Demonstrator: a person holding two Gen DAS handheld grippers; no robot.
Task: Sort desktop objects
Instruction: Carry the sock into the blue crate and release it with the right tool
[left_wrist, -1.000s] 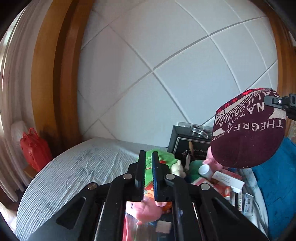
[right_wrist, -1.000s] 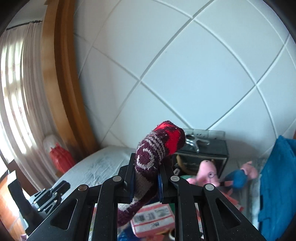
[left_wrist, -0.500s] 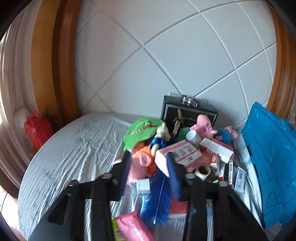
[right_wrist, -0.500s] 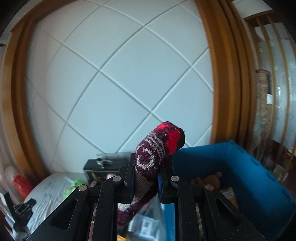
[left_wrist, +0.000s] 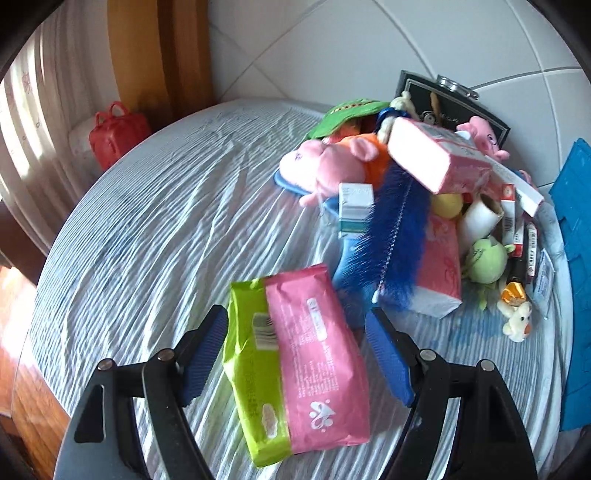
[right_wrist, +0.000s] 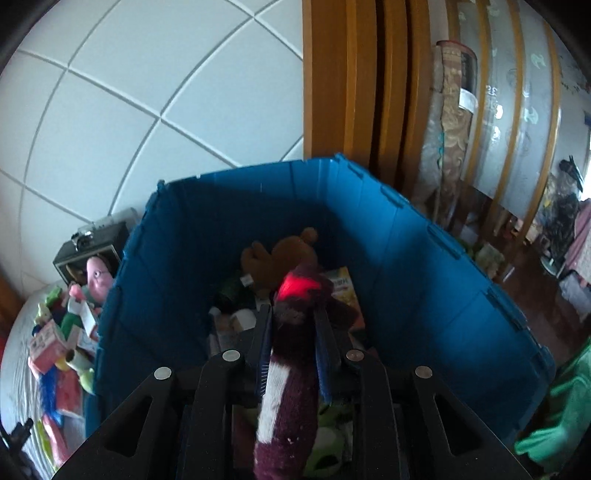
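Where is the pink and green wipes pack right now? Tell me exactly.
In the left wrist view, the pink and green wipes pack lies flat on the striped cloth, low and central between the open jaws, just in front of the blue brush.

We see a round desk (left_wrist: 155, 236) under a wrinkled, pale striped cloth. Our landmark is the pink and green wipes pack (left_wrist: 295, 365), lying flat near the front edge. Just beyond it a blue bristle brush (left_wrist: 395, 236) slants toward the back, with a pink tissue packet (left_wrist: 441, 258) beside it. Further back sits a heap (too tangled to sort fully): a pink plush pig (left_wrist: 328, 166), a small white box (left_wrist: 354, 206) and a pink carton (left_wrist: 439, 158). To the pack's right lie a green plush ball (left_wrist: 484, 260) and a tiny white plush (left_wrist: 517, 325). Left of the pack the cloth lies bare.
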